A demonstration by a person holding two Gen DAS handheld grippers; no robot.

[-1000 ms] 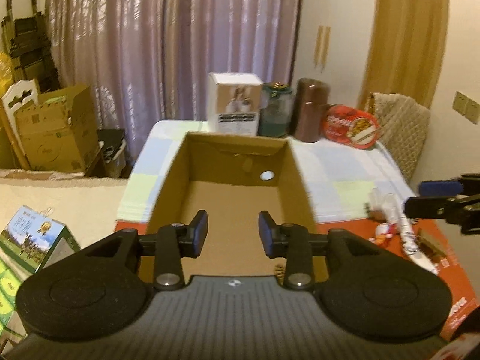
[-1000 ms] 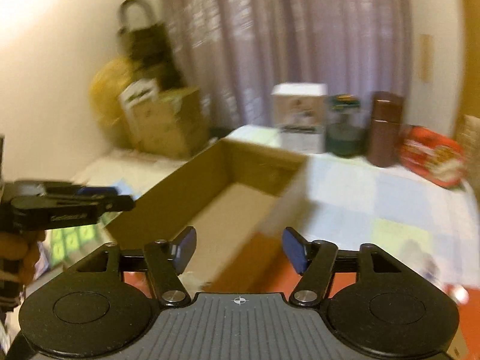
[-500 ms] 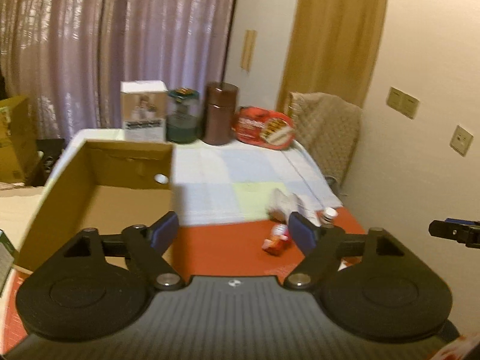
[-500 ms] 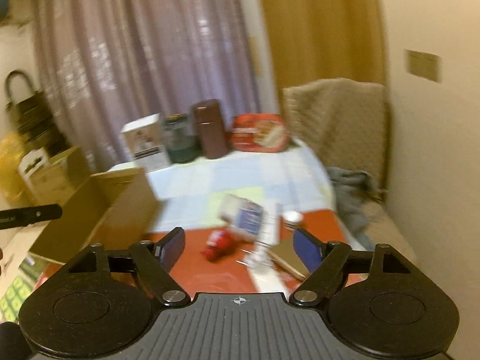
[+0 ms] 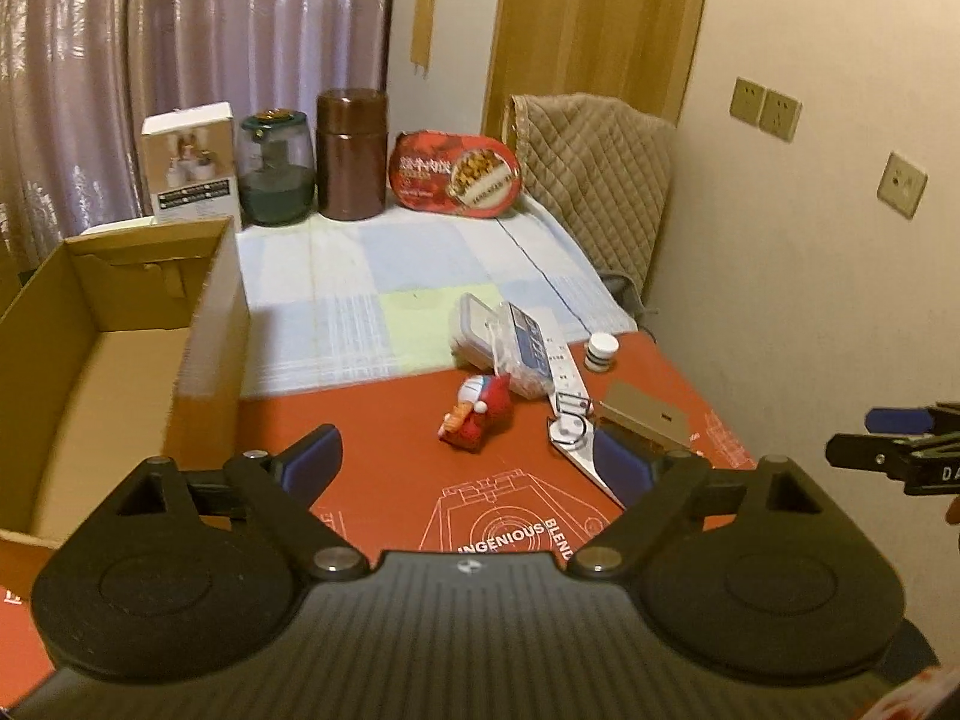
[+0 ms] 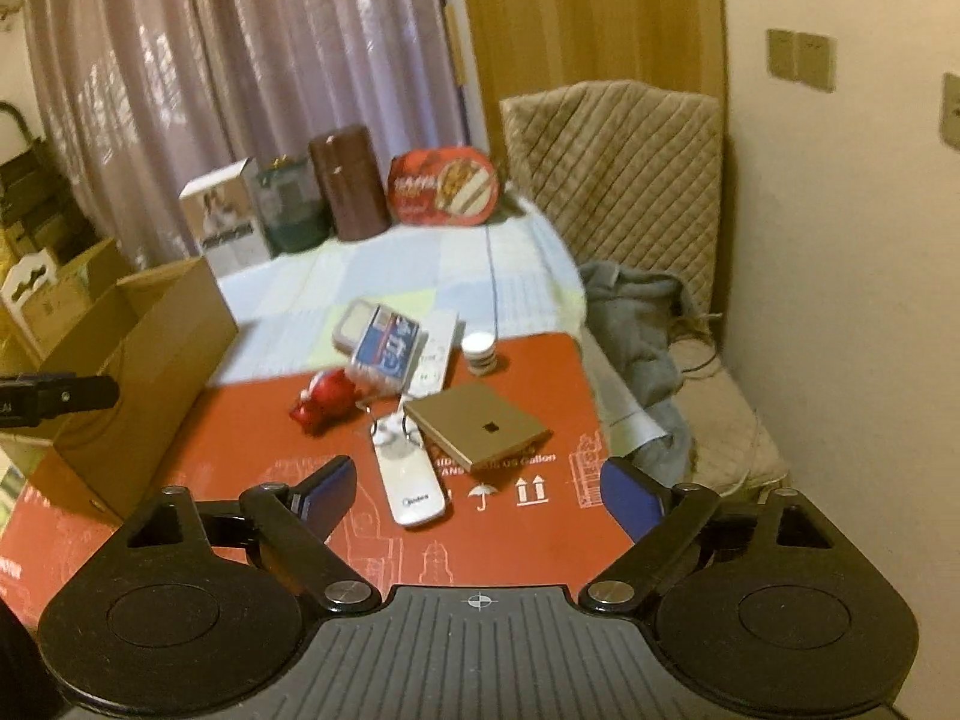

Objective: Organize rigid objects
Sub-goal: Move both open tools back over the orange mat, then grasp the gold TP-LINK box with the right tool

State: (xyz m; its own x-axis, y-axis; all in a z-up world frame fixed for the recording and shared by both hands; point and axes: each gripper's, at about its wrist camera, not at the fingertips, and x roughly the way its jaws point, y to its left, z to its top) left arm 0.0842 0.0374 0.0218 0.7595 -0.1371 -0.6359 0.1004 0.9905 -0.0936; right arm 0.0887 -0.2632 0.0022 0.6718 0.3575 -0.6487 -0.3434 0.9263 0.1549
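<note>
Looks like a lived-in room at home: mauve curtains point(image 5: 180, 60) fill the upper left, a quilted chair point(image 6: 612, 168) sits at the right by a wall with sockets point(image 5: 765, 107), and a snack tin point(image 5: 455, 174) and jars point(image 5: 276, 168) line a patchwork-covered table point(image 5: 360, 276).

**Table surface: contents**

Red mat point(image 6: 252, 438) covers the near table; checked cloth point(image 6: 384, 264) lies beyond. Around the white remote point(image 6: 408, 474): tan flat box point(image 6: 480, 426) right, red toy point(image 6: 321, 402) left, small jar point(image 6: 480, 351) beyond, cardboard box point(image 6: 150, 360) far left.
</note>
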